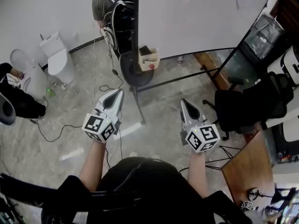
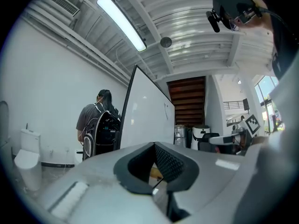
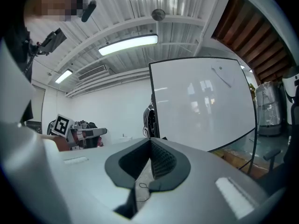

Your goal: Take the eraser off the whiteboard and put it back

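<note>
A large whiteboard (image 1: 196,17) stands on a black frame ahead of me, seen edge-on in the left gripper view (image 2: 145,120) and face-on in the right gripper view (image 3: 205,101). At its lower left corner sits a small cream box (image 1: 148,57) with a red item in it. I cannot pick out the eraser for certain. My left gripper (image 1: 119,93) and right gripper (image 1: 185,101) are held level side by side, well short of the board. Both have their jaws together with nothing between them (image 2: 154,144) (image 3: 150,140).
A person with a black backpack (image 1: 112,13) stands behind the board's left edge. The stand's black legs (image 1: 138,92) and cables (image 1: 56,129) run across the floor. A toilet (image 1: 58,57) is at left; a black office chair (image 1: 247,104) and a wooden table (image 1: 250,171) are at right.
</note>
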`<state>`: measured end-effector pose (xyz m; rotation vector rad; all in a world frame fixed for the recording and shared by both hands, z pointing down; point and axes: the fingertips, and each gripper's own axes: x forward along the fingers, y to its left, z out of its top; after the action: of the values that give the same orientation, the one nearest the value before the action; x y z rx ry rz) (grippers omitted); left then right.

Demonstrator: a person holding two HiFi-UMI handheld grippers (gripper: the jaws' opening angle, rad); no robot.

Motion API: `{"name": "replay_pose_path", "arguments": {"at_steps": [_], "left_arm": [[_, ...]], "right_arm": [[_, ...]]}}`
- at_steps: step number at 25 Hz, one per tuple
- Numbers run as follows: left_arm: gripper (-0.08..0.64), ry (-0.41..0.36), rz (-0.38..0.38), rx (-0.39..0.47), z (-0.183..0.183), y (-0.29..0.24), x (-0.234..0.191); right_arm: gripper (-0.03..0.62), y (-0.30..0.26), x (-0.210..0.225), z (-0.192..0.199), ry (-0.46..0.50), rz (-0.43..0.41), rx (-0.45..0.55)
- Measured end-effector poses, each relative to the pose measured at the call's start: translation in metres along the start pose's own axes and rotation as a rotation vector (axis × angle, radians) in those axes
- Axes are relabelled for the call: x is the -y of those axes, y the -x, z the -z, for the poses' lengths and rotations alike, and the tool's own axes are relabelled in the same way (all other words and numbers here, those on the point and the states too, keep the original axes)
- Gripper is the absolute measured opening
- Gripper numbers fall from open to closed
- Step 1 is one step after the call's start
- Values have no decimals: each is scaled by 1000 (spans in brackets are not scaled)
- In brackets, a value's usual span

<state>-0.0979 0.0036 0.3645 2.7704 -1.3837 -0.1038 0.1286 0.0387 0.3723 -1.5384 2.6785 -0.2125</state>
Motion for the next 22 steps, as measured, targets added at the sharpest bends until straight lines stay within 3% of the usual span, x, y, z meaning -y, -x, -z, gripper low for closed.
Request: {"name": "replay_pose_path", "arguments": {"at_steps": [13, 22], "left_arm": [[6, 18, 58, -12, 3, 5, -3], [6, 19, 111, -12, 5, 5, -20]], "right_arm": [[9, 18, 7, 9, -13, 52, -8], [9, 3, -12, 12, -31, 40, -4]]}}
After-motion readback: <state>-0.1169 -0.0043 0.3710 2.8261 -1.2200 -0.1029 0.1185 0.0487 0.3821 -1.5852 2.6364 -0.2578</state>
